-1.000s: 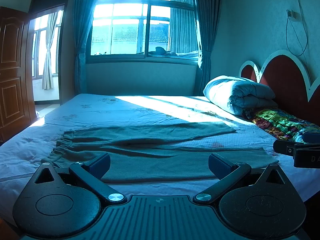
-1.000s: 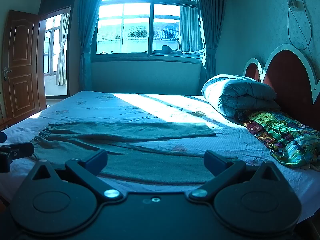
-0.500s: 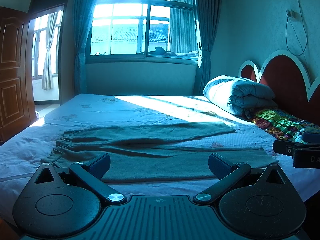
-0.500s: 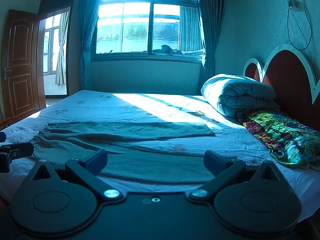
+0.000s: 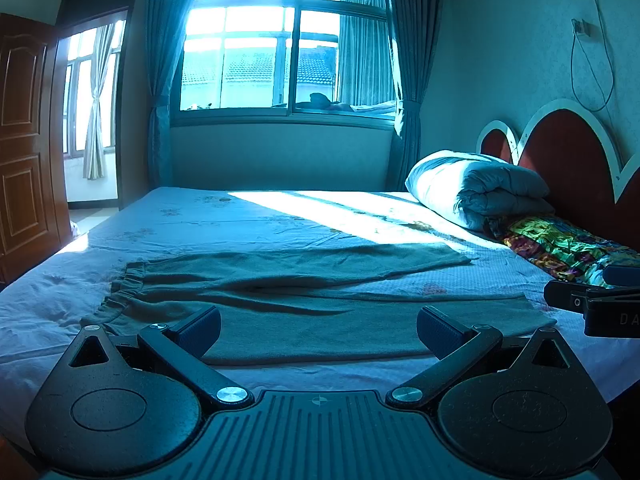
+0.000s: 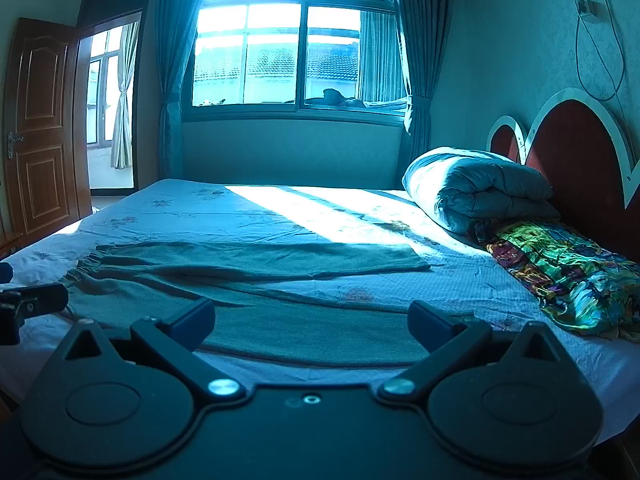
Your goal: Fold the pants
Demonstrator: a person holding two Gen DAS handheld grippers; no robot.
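Left wrist view: the left gripper is spread wide and empty, hovering above the near edge of the pants, which lie flat on the bed, waistband left, legs right. The right gripper is equally wide, holding nothing, over the same edge. Both gripper bases hide the bed's front.

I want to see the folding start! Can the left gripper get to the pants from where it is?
Probably yes. The left gripper is open and pointed at the pants, which lie flat on the bed just ahead. Nothing sits between its fingers and the near trouser leg, so the way looks free.
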